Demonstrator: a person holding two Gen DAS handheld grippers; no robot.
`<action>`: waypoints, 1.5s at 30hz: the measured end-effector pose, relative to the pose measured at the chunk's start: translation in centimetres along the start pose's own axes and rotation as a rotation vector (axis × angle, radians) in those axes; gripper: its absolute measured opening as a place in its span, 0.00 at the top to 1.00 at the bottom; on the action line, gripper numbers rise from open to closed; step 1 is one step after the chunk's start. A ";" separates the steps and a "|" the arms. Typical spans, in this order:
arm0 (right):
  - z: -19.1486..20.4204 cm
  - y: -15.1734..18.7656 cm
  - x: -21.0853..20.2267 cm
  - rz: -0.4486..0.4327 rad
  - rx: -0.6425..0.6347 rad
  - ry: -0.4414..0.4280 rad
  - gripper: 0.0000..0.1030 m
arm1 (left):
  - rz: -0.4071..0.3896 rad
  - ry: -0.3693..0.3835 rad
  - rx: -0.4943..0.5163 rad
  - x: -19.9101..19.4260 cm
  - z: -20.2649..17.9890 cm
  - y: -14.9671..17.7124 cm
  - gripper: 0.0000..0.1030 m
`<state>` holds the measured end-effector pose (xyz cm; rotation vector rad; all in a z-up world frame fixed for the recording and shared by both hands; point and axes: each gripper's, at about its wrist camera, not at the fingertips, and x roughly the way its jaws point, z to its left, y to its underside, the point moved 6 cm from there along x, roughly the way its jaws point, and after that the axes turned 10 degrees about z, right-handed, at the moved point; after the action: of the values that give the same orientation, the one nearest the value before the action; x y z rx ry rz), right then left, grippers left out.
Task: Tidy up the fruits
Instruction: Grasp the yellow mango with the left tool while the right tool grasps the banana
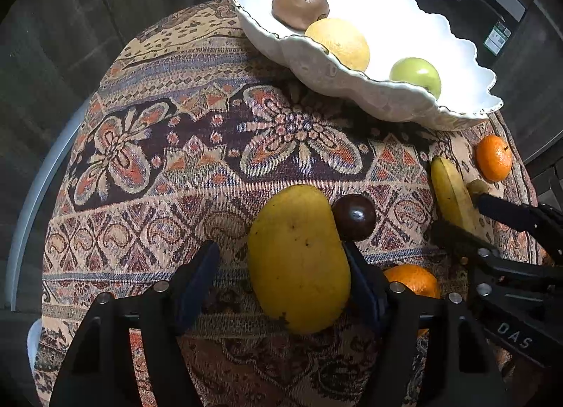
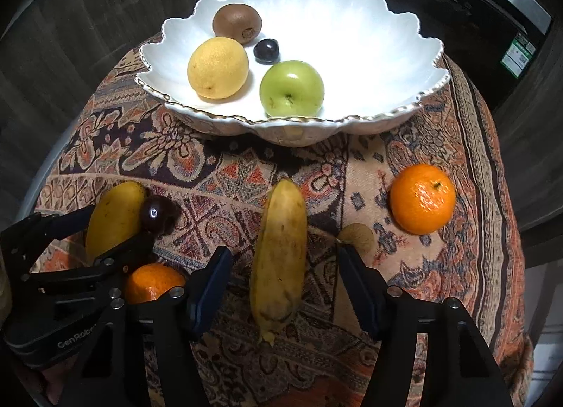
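A white scalloped bowl [image 2: 369,48] at the table's far side holds a kiwi [image 2: 237,23], a lemon [image 2: 218,67], a green apple [image 2: 292,88] and a dark plum [image 2: 266,51]. My left gripper [image 1: 283,259] is open, its fingers on either side of a yellow mango [image 1: 299,259]; the right finger touches it. A dark plum [image 1: 354,211] rests against the mango. My right gripper [image 2: 285,262] is open around a banana [image 2: 279,255] lying on the cloth. The bowl also shows in the left wrist view [image 1: 380,97].
On the patterned cloth [image 2: 218,189] lie a mandarin [image 2: 422,198] to the right, a small brown fruit [image 2: 356,237] by the right finger, and an orange [image 2: 153,282] between the grippers. A dark appliance [image 2: 492,2] stands behind the bowl.
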<state>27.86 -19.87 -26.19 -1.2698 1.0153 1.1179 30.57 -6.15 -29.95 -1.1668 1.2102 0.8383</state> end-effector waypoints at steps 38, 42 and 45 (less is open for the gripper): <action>0.1 1.3 -4.3 -0.081 -0.005 -0.006 0.69 | -0.073 -0.012 -0.019 -4.8 0.0 1.8 0.51; -0.1 1.4 -5.7 -0.109 -0.001 -0.010 0.69 | -0.097 -0.012 -0.014 -6.0 -0.1 1.3 0.51; -0.2 0.7 -6.7 -0.134 0.003 -0.005 0.69 | -0.116 -0.009 -0.008 -7.0 -0.4 0.7 0.51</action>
<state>25.91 -20.46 -19.79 -1.3124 0.9137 1.0164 28.39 -5.67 -23.27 -1.2263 1.1220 0.7606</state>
